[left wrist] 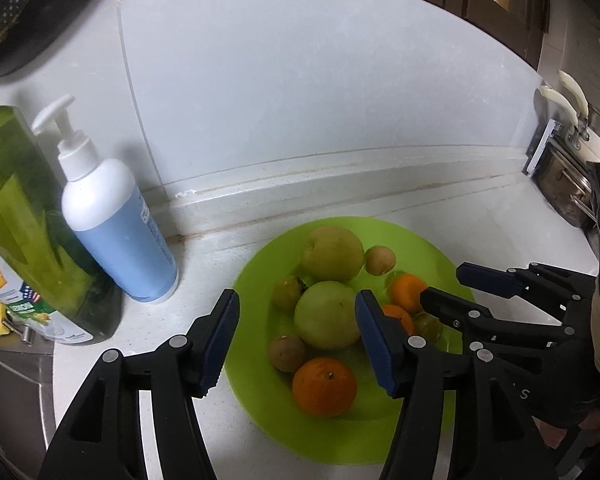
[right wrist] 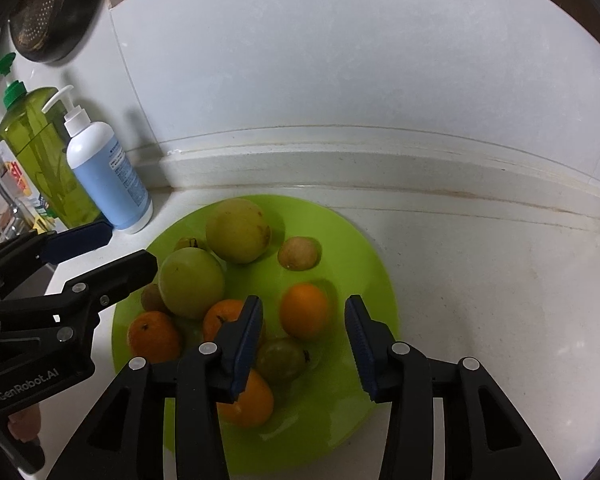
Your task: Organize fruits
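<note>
A lime-green plate on the white counter holds two large green apples, several oranges and small brownish fruits. My left gripper is open and empty, just above the plate's left side, and shows at the left of the right wrist view. My right gripper is open and empty above the plate's right half, an orange between its fingers, and reaches in from the right of the left wrist view.
A white and blue pump bottle and a green detergent bottle stand left of the plate by the backsplash. A sink edge lies far left. Metal pots sit at the far right.
</note>
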Available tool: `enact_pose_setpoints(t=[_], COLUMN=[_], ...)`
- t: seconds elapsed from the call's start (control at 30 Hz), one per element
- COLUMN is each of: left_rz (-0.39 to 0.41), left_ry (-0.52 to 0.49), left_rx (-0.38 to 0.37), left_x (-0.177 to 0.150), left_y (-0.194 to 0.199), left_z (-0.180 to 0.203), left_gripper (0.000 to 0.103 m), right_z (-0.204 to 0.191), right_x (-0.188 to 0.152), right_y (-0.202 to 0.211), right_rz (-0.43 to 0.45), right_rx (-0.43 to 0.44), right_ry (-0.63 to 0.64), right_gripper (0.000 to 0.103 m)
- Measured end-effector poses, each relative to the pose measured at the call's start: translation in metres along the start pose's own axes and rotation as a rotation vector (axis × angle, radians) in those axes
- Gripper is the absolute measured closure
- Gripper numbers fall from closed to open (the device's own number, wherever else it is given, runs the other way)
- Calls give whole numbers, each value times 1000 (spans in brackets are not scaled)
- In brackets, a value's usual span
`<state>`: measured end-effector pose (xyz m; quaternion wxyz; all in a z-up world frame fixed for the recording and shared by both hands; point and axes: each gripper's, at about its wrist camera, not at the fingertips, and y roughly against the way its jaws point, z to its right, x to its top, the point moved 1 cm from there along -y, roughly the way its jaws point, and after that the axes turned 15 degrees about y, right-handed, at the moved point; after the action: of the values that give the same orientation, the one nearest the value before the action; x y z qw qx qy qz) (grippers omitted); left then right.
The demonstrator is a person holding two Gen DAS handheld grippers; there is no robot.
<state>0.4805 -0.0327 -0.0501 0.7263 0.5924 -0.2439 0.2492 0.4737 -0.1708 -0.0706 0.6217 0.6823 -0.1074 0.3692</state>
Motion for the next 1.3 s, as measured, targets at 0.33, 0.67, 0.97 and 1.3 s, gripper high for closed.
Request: enact_pose_setpoints(t=[0.33,0.67,0.97,1.3], left_rz=[56,183,269,311], left_ry=[0,-16,-26,18], left_rx=[13,51,64,43], left_x=[-17,-51,-83,-126], left_y=[45,115,176,228], left_z=[2,-6,-16,-15], left_gripper=[41,19,0,0], right_z=[-12,-40,-67,-87], right_x=[-8,-37,-73,-113], right_y=[52,114,163,230], right_rz=[68,147,197,278], right_rx=[-36,-95,-162,-233], right_ry=[-1,-26,-72,-56], right_gripper=[59,50,32,20])
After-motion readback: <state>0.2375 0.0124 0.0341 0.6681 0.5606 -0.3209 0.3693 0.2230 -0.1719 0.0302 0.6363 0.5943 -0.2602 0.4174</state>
